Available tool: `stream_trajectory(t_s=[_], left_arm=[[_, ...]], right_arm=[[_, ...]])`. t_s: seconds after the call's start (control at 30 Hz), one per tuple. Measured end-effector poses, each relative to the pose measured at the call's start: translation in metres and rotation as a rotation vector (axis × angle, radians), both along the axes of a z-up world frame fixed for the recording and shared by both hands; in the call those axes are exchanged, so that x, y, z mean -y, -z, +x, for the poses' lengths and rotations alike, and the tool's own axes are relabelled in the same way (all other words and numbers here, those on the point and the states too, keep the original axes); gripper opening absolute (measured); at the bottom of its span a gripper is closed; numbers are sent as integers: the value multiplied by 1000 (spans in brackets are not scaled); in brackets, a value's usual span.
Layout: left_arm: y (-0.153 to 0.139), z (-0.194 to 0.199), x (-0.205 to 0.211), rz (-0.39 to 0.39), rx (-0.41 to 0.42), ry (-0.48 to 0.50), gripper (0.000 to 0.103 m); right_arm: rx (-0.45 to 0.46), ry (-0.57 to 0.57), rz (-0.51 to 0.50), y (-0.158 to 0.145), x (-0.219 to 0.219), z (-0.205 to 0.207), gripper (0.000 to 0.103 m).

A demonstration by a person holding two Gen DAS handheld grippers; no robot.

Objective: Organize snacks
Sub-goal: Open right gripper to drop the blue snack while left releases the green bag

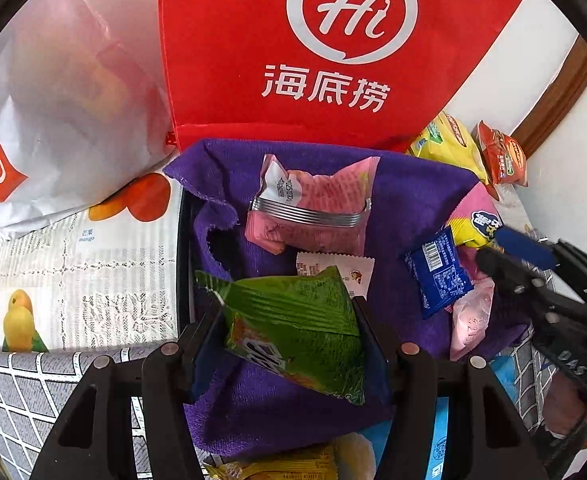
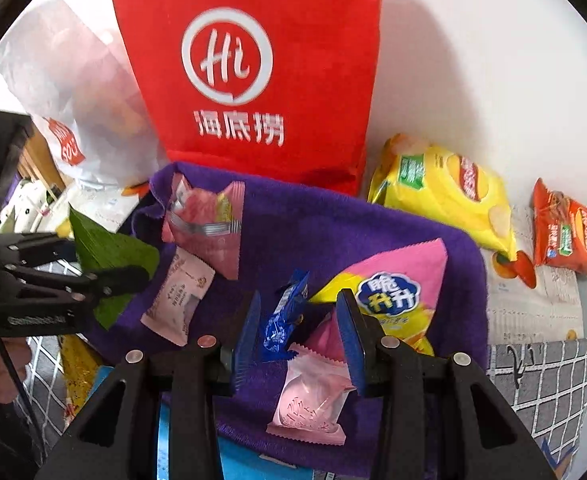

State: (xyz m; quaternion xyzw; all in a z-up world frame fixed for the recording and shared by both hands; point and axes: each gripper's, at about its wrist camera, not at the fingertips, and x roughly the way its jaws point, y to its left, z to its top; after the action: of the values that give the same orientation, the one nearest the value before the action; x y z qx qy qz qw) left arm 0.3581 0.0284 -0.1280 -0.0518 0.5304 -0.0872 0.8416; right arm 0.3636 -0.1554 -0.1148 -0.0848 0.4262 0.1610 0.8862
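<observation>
Left gripper (image 1: 289,320): jaws closed on a crinkled green foil snack packet (image 1: 293,320), held over the near edge of a purple terry cloth (image 1: 405,200) lining a container. Right gripper (image 2: 299,332): jaws stand narrow, hovering over a small blue foil packet (image 2: 283,320) and a pale pink sealed sachet (image 2: 313,396) on the cloth's near right part; contact cannot be confirmed. A pink wrapped snack (image 1: 313,208) lies toward the cloth's far edge. A red paper carrier bag (image 1: 313,52) stands upright behind. A yellow crisp bag (image 2: 445,196) lies beyond the cloth's right edge.
</observation>
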Motion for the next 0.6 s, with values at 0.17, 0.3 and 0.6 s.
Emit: stream_trajectory(t_s=[0.17,0.3,0.6], left_arm=[[4,0,5,4,-18,10,59],[8,1,8,12,-31,18,59],[9,3,11,26,-35,16,60]], right_arm=[[36,4,31,-13,5,-6,43],[48,20,38,-16,8,-6,43],[59,34,46,-21,12,-7,43]])
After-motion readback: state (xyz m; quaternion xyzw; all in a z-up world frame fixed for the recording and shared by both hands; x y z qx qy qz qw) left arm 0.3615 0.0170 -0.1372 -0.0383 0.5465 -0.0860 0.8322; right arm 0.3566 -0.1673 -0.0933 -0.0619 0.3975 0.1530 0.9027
